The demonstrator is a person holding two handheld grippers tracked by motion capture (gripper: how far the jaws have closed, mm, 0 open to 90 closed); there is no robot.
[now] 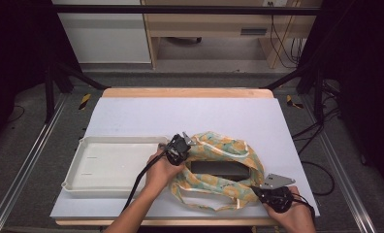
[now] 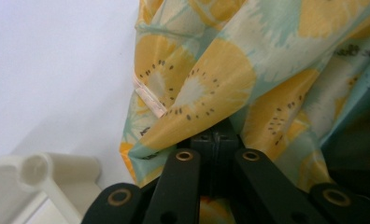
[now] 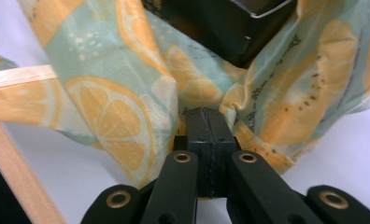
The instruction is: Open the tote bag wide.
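A cloth bag (image 1: 214, 165) printed with orange slices on pale green lies on the white table cover, its mouth spread around a dark box (image 1: 219, 168) inside. My left gripper (image 1: 180, 144) is at the bag's left rim, shut on the fabric (image 2: 206, 88). My right gripper (image 1: 265, 190) is at the bag's near right corner, also shut on the cloth (image 3: 141, 116), with its jaws pressed together. The dark box (image 3: 225, 28) sits just beyond that pinch. A hand holds each gripper.
A white plastic tray (image 1: 90, 182) stands left of the bag, its corner (image 2: 57, 172) close to my left gripper. The table's wooden front edge (image 3: 19, 177) runs near my right gripper. Black frame posts flank the table.
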